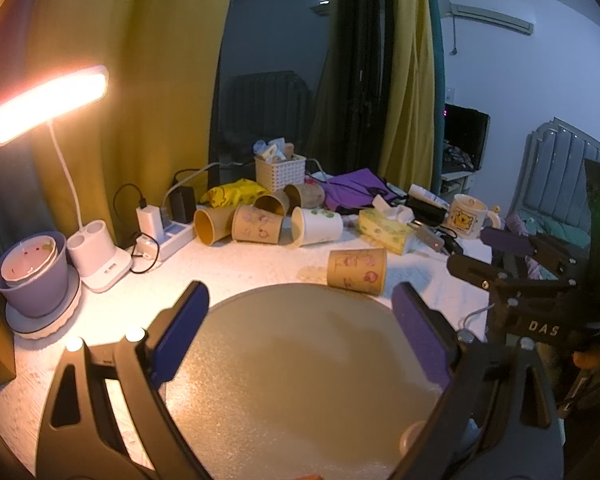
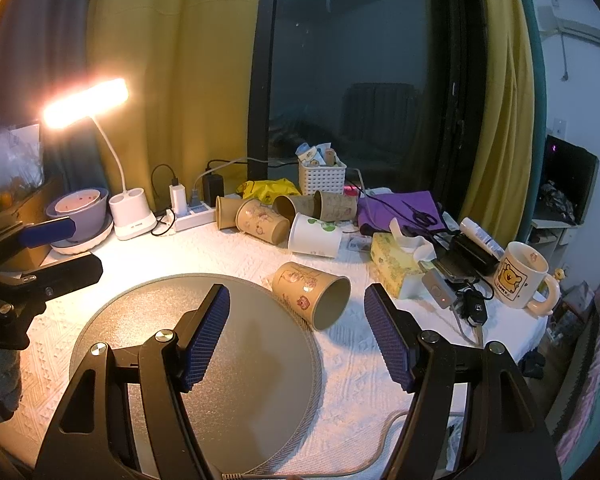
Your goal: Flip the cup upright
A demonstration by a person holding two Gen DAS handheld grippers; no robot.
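1. My left gripper point(image 1: 300, 328) stands with its blue pads wide apart and nothing between them; it hangs over the round grey mat point(image 1: 284, 380).
2. My right gripper point(image 2: 296, 336) is likewise spread wide and empty, its fingers above the same mat point(image 2: 140, 320) and the white tablecloth point(image 2: 352, 380).
3. The paper cup point(image 2: 310, 294) I am after lies on its side just ahead of my right fingers, between their tips and a little beyond them. Its open mouth faces toward my right finger, and its lower side touches the mat's far edge.
4. From my left gripper the same cup point(image 1: 357, 271) lies ahead and slightly toward my right pad, at the mat's far rim, well clear of both pads.
5. Farther ahead of both grippers, a heap of other cups point(image 2: 284, 220) lies tumbled together, brown ones and a white one.
6. Off beyond my right finger sit a tissue box point(image 2: 392, 268) and a bear mug point(image 2: 520, 276), upright.
7. Far past my left finger, a lit desk lamp point(image 2: 86, 102) glows.
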